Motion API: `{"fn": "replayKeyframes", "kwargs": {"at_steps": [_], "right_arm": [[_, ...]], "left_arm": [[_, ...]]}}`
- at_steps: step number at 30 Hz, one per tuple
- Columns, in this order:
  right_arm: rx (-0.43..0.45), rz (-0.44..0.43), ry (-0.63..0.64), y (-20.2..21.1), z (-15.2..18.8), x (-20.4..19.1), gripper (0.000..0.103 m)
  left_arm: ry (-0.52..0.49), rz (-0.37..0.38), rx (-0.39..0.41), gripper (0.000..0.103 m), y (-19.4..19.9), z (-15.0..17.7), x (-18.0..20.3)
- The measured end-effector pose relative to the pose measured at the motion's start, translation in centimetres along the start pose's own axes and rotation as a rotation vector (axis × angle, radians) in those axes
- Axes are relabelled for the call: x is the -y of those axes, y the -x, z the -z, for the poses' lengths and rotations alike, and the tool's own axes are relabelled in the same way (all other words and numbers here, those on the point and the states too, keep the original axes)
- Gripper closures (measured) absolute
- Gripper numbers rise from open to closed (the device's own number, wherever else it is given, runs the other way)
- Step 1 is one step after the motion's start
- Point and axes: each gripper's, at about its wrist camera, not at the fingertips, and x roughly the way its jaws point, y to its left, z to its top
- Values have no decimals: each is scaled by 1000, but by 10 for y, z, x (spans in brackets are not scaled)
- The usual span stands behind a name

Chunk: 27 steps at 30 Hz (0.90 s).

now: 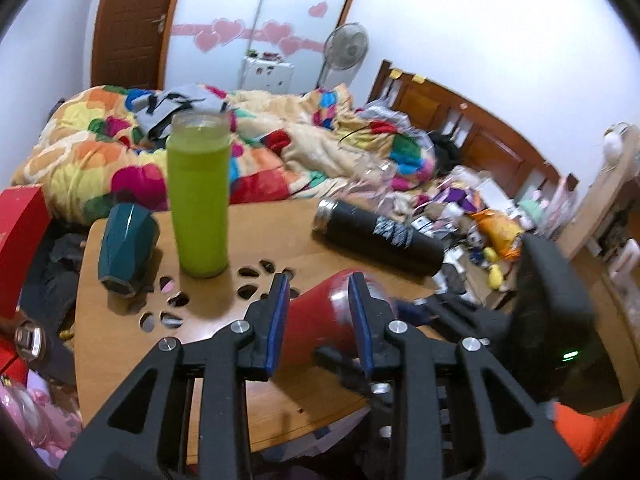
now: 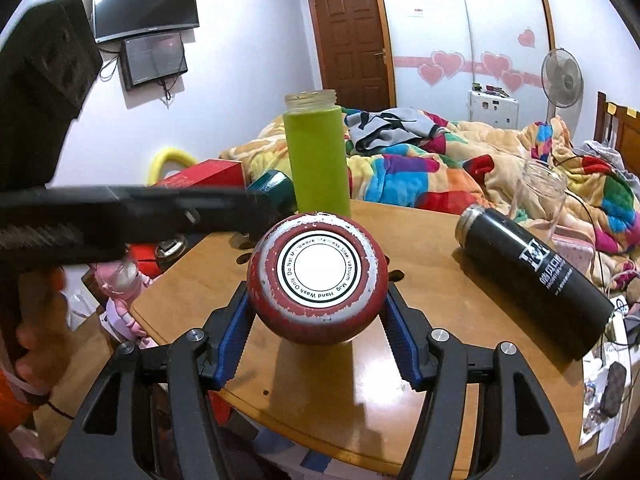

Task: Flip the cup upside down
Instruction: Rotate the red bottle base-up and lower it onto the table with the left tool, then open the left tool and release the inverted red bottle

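Observation:
The red cup (image 2: 316,276) is a worn steel mug held on its side above the wooden table (image 2: 440,280), its round base with a white label facing the right wrist camera. My right gripper (image 2: 316,312) is shut on the red cup, blue pads against its sides. In the left wrist view the red cup (image 1: 320,312) lies between the blue pads of my left gripper (image 1: 320,312), which appear to press on it near its far end. The left gripper also shows in the right wrist view (image 2: 240,216), reaching in from the left.
A tall green bottle (image 1: 199,196) stands upright on the table. A dark teal cup (image 1: 124,252) and a black flask (image 1: 380,236) lie on their sides. A clear glass (image 2: 540,196) stands at the far right edge. A cluttered bed (image 1: 240,152) lies behind the table.

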Motion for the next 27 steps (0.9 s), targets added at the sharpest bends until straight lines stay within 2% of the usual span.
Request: {"fn": "replayKeyframes", "kwargs": {"at_steps": [2,6,7,10,13,16,23,27], "right_arm": [[-6,0,9,-4,-3,-2,44],[-25,7,18,-12,-11,-6,44],[-31,8,19,-14,-12,-6,44],[-49,9,24,-21,-17,-7,44],[-79,-2,11,-26,-19,-7,44],[-95,-24,-17,-26,-18,-5,44],[-117,-12,-48,-9,-15,1,44],[-109,11,-74,13,-18,8,44]], "left_arm": [[-25,-10,-2,73,0,-3,3],[-55,-78,-50,73,-13,-2,2],[-49,-89,-68,72,-19,-2,-1],[2,-81,-49,72,-19,-2,-14],[22,-131,-31,72,-17,-1,-23],[72,-85,-34,70,-16,2,-32],[56,-108,-39,71,-15,-3,-26],[55,-115,9,71,0,-10,-21]]}}
